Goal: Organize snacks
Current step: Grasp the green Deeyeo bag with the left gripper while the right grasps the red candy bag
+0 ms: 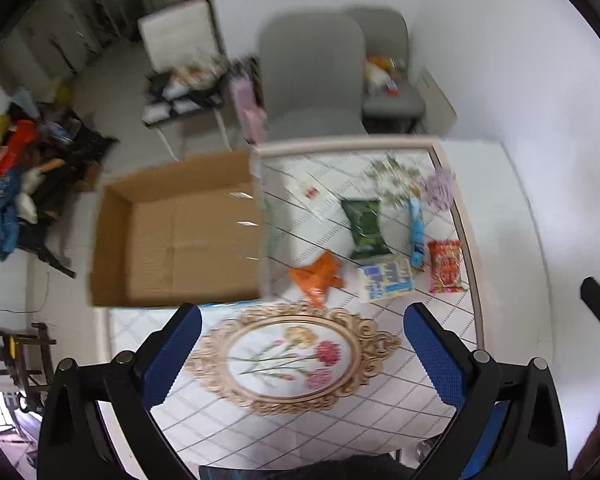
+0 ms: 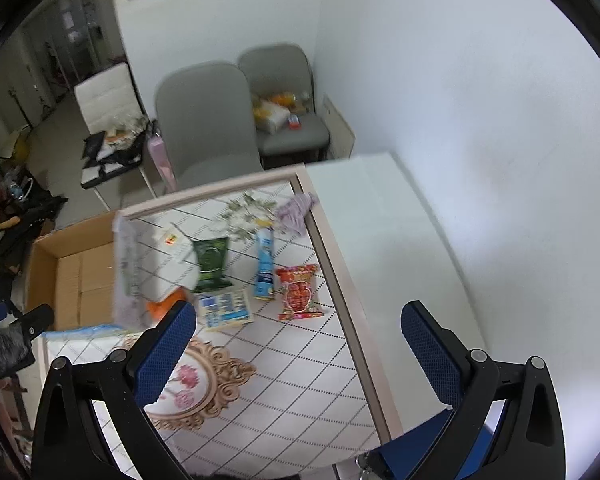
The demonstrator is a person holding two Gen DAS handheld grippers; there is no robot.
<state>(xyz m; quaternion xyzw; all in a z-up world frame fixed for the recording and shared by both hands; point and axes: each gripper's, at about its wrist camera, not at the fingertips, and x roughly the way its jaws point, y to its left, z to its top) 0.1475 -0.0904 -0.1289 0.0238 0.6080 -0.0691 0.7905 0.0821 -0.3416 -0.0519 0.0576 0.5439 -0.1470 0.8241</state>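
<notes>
Several snack packs lie on the patterned table (image 1: 284, 436): a green bag (image 1: 365, 227) (image 2: 210, 264), an orange pack (image 1: 318, 276) (image 2: 162, 307), a white-and-blue box (image 1: 386, 281) (image 2: 225, 308), a long blue pack (image 1: 417, 236) (image 2: 265, 264) and a red bag (image 1: 445, 266) (image 2: 299, 293). An open cardboard box (image 1: 172, 236) (image 2: 70, 276), nothing in it, sits at the table's left edge. My left gripper (image 1: 302, 352) hovers open above the flower motif, short of the snacks. My right gripper (image 2: 298, 354) is open over the table's right side, near the red bag.
Two grey chairs (image 1: 312, 76) (image 2: 208, 120) stand behind the table, one with items on its seat. A white side surface (image 2: 384, 248) adjoins the table on the right. A cluttered black rack (image 1: 32, 184) stands on the floor left. A purple cloth (image 1: 440, 188) lies at the far corner.
</notes>
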